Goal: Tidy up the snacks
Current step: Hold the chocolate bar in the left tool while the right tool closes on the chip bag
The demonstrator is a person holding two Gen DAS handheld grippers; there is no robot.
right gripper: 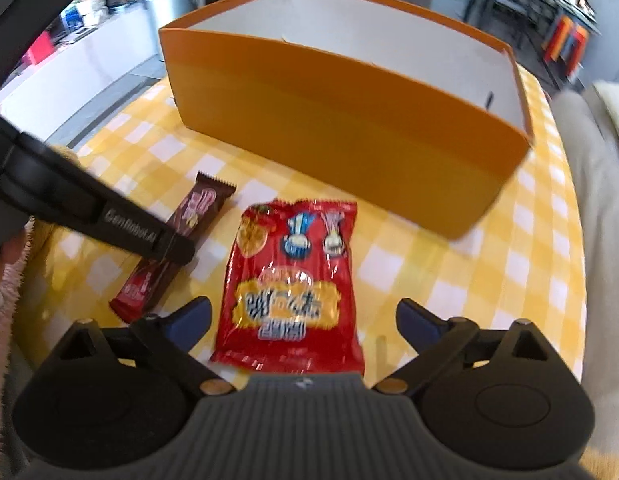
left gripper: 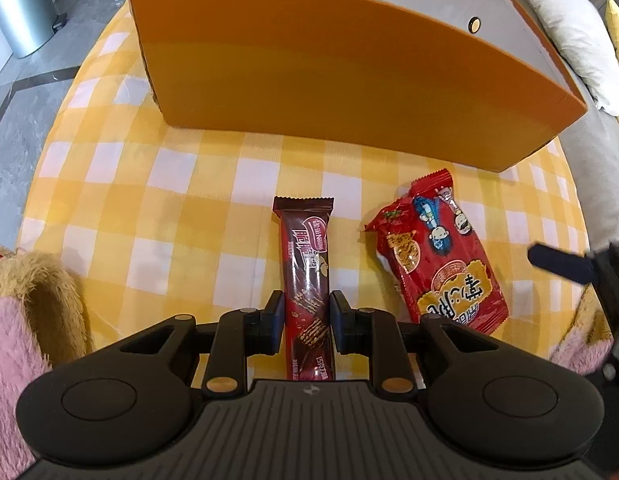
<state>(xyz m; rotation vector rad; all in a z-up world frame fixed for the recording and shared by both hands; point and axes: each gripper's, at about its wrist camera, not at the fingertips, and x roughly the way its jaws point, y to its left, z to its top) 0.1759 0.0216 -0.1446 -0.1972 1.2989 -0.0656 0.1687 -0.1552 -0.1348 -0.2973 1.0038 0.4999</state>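
Observation:
A dark red chocolate wafer bar (left gripper: 305, 248) lies lengthwise on the yellow checked cloth (left gripper: 149, 200), and my left gripper (left gripper: 305, 304) is shut on its near half. To its right lies a red snack bag (left gripper: 441, 264). In the right wrist view that bag (right gripper: 293, 280) lies flat between the wide-spread fingers of my right gripper (right gripper: 305, 316), which is open; the pads do not touch it. The wafer bar (right gripper: 197, 208) shows to the left there, partly hidden by a left gripper finger (right gripper: 149, 232). An open orange box (left gripper: 349, 80) with a white inside stands just beyond both snacks.
The cloth covers a round table whose edge curves away on both sides. A grey sofa with a pale cushion (left gripper: 569, 40) sits at the right and a metal bin (left gripper: 21, 12) on the floor at the far left. Fluffy pink and tan sleeves (left gripper: 13, 340) frame the grippers.

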